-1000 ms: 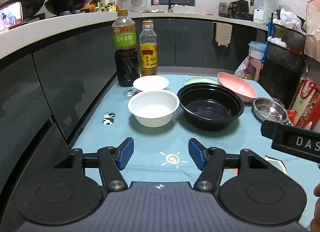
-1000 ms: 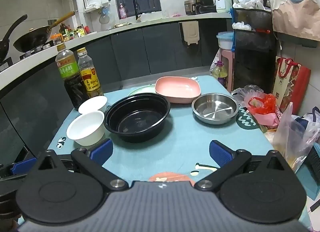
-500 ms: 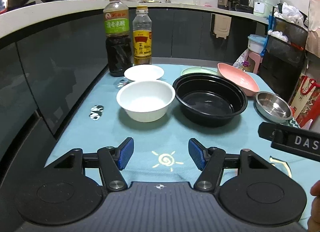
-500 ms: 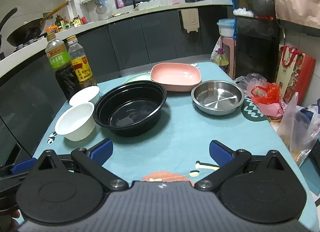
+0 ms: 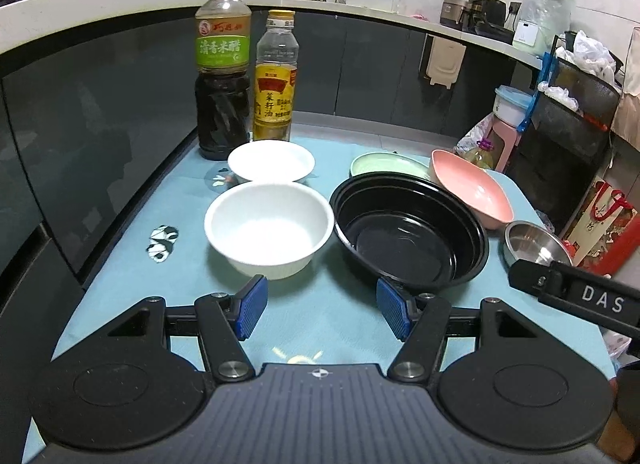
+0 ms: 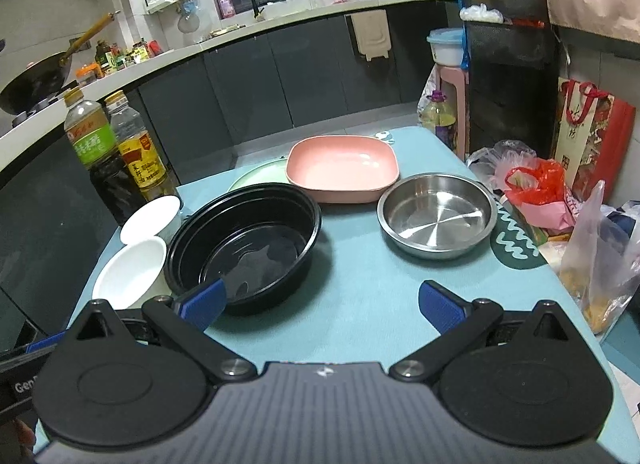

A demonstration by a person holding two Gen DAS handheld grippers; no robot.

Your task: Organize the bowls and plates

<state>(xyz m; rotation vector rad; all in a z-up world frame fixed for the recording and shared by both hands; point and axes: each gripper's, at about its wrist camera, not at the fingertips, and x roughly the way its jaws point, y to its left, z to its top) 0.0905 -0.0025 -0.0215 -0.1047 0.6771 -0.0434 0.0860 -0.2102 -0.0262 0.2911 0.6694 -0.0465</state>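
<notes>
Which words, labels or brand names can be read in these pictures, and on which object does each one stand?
"清香米醋": green label, dark vinegar bottle.
"菜籽油": yellow label, clear oil bottle; smaller print blurred.
"DAS": black bar of the right tongs, cut by the frame edge.
"Gen": black bar of the left tongs, cut off.
Red paper bag: unreadable.

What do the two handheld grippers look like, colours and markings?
Both match. The left gripper and right gripper each have black angular linkage arms with silver pivot bolts, blue ribbed pads on the fingertips, round black discs either side, and a grey ridged body. White lettering reads DAS on one side.
</notes>
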